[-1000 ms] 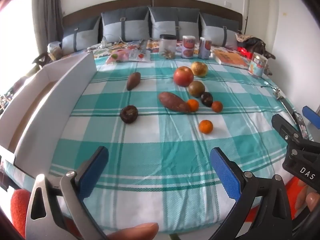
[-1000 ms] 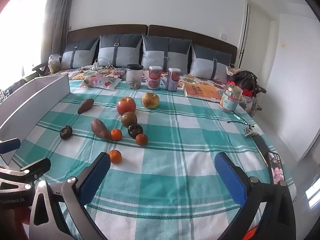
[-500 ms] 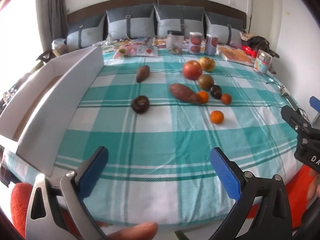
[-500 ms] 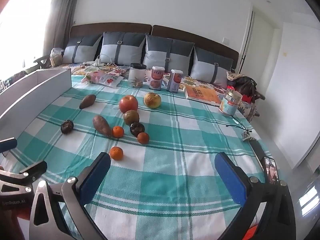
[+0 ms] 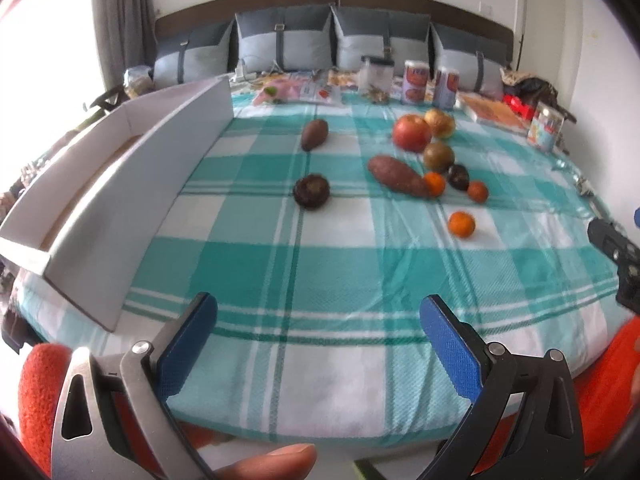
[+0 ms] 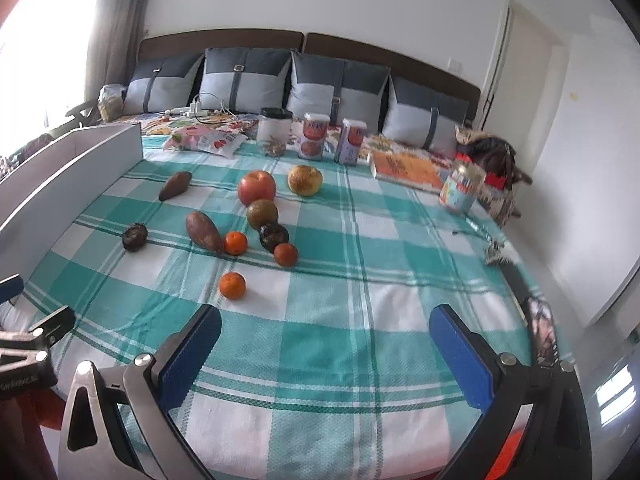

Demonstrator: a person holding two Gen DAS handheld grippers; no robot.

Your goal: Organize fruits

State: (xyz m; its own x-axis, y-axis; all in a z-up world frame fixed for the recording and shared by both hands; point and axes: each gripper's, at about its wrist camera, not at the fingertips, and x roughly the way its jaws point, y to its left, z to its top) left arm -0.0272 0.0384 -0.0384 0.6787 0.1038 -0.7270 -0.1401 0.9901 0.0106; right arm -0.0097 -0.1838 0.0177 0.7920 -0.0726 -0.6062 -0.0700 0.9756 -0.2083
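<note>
Fruit lies scattered on a teal checked cloth (image 5: 320,264). There is a red apple (image 5: 412,133), a yellow apple (image 5: 440,122), a long sweet potato (image 5: 397,176), a smaller one (image 5: 314,134), a dark round fruit (image 5: 311,191) and several small oranges, the nearest (image 5: 461,224). A long white box (image 5: 132,184) lies along the left. My left gripper (image 5: 318,344) hangs open over the near edge, with nothing in it. In the right wrist view my right gripper (image 6: 326,356) is open too, short of the nearest orange (image 6: 232,286).
Jars and cans (image 6: 314,142), a book (image 6: 404,170) and a printed tin (image 6: 462,190) stand at the back, with pillows (image 6: 240,80) behind. Keys (image 6: 496,254) and a phone (image 6: 540,320) lie at the right edge. A thumb (image 5: 272,460) shows at the bottom.
Both grippers have pulled back toward the near edge and risen a little; more of the cloth and the white box show. The fruit has not moved.
</note>
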